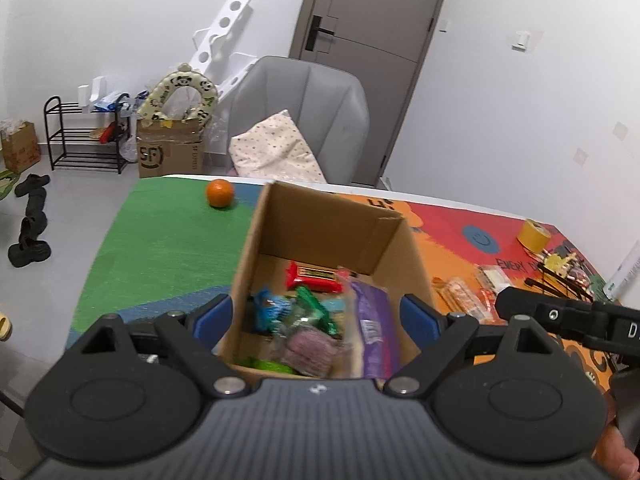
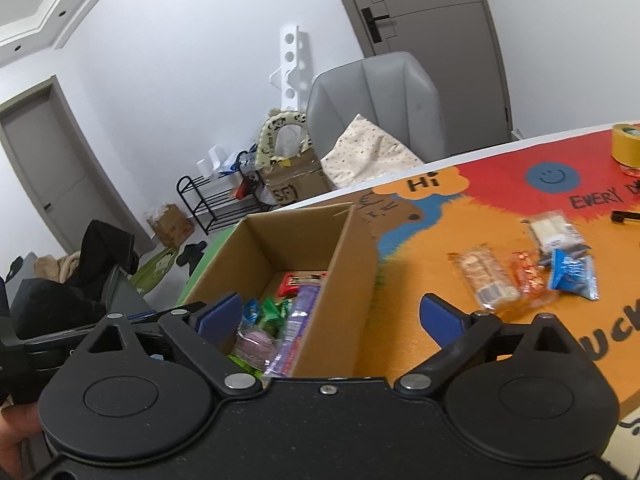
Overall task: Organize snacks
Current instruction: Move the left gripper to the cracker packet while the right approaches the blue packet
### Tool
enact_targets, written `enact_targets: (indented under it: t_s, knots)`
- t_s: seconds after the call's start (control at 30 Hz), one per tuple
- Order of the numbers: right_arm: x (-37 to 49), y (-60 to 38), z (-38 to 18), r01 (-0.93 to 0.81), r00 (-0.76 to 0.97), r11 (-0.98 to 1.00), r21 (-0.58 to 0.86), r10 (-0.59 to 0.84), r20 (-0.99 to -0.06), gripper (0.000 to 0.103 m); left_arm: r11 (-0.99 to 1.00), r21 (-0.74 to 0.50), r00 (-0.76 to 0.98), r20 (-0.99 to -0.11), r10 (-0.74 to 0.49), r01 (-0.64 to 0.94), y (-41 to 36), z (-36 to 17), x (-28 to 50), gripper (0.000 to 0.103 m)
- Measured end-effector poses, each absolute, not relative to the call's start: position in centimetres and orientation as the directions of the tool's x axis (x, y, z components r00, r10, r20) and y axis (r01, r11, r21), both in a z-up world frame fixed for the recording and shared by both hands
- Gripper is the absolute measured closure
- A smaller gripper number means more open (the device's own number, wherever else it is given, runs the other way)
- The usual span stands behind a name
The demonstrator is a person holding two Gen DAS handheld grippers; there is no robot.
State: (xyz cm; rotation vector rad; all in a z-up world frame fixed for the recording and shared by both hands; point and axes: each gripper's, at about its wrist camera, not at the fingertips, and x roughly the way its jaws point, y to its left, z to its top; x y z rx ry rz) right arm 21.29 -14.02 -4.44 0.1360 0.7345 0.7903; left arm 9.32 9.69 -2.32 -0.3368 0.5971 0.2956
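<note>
In the left wrist view, the left gripper (image 1: 316, 316) is seen spread wide, its blue pads flanking the cardboard box (image 1: 280, 236) on the bench (image 1: 160, 240); whether the pads press its walls cannot be told. Snacks (image 1: 316, 312) are piled inside the box, between the fingers. An orange (image 1: 219, 193) lies beyond, well apart.

In the right wrist view, the right gripper (image 2: 332, 316) is shown open and empty, the box's right wall between its fingers. Loose snack packets (image 2: 524, 272) are scattered on the bench to the right, near a tape roll (image 2: 626, 144).
</note>
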Motion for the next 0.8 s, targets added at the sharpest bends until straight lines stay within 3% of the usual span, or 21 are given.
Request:
enact_targets:
  t_s: [0.8]
  knots:
    - [23.8, -23.3, -6.2, -0.460, 0.571, 0.802, 0.381, 0.596, -0.564, 0.000, 0.947, -0.199, 0.793, -0.603, 0.084, -0.251, 1.9, -2.3, 13.2, 0.013]
